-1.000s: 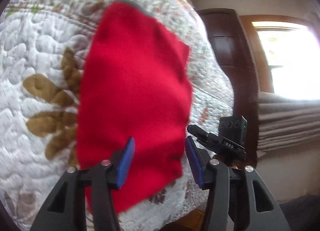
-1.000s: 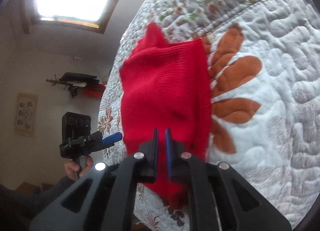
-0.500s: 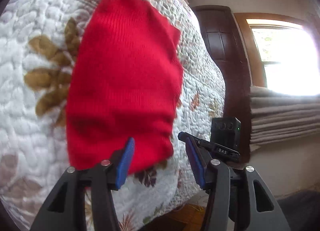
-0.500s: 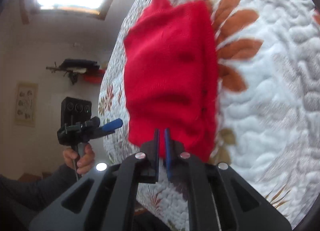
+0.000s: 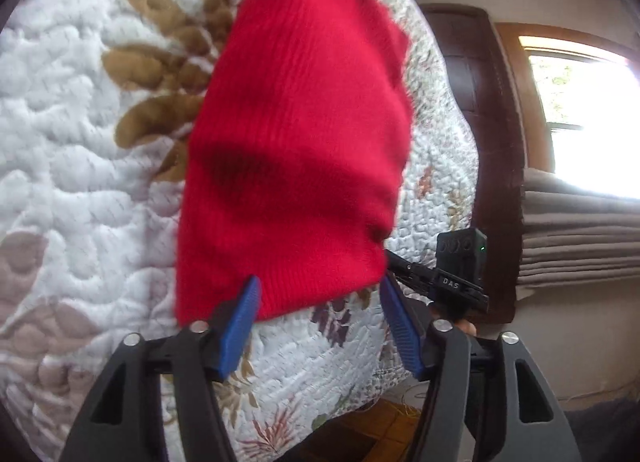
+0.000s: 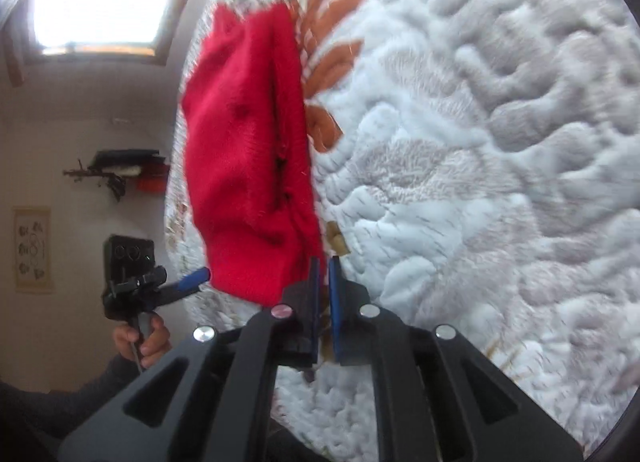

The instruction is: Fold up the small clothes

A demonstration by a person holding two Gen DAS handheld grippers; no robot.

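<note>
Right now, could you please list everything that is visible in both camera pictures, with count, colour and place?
red knitted garment: one, red, lying folded on the quilt near the bed edge
quilt: one, white with brown leaf shapes and a flowered border, covering the bed
window: one, bright, wooden frame, on the far wall
folded fabric: one stack, grey-brown, below the window
dark wooden post: one, dark brown, behind the bed edge
wall shelf: one, dark, with a red item, on the wall
poster: one, pale, on the wall lower down
left gripper: one, black with blue pads, open, at the garment's near edge
right gripper: one, black with blue pads, nearly shut, empty
hand: one, holding the left gripper's handle
</note>
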